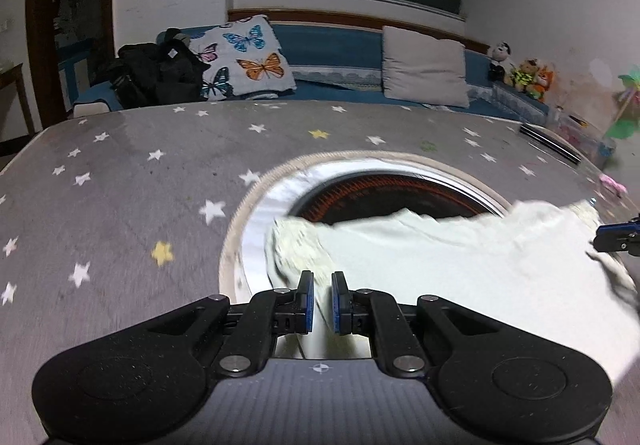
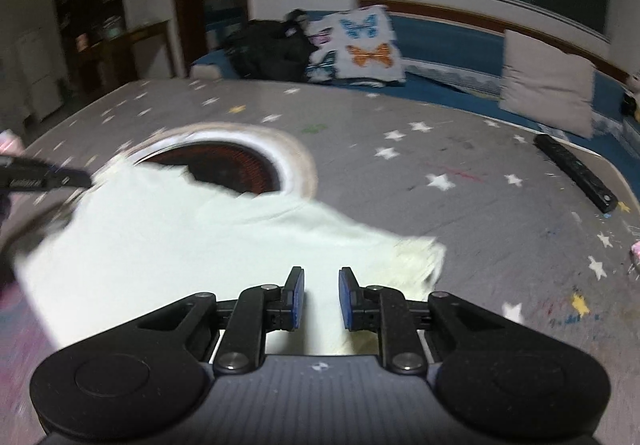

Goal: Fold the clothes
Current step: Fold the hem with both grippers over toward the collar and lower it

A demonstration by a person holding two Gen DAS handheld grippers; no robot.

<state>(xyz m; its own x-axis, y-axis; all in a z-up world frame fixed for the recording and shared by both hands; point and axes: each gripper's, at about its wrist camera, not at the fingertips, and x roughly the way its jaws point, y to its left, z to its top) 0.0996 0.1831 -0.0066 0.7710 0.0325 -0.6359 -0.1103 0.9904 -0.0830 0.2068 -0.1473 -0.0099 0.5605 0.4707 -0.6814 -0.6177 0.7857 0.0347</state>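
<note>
Nearest my left camera: left gripper (image 1: 322,291), jaws slightly apart with a fold of the pale garment (image 1: 460,257) running between them; whether the pads bite the cloth I cannot tell. Garment: cream-white, spread on the grey star-printed worktop (image 1: 120,185), partly covering a round opening with a dark red-ribbed heater (image 1: 384,193) inside. Right gripper (image 2: 320,291): jaws apart, straddling the garment's near edge (image 2: 180,245), not clamped. Right of the garment, on the worktop: black remote (image 2: 576,173). Behind: butterfly cushion (image 1: 248,57), grey pillow (image 1: 424,67), plush toys (image 1: 520,71) on a blue sofa (image 1: 336,41).
</note>
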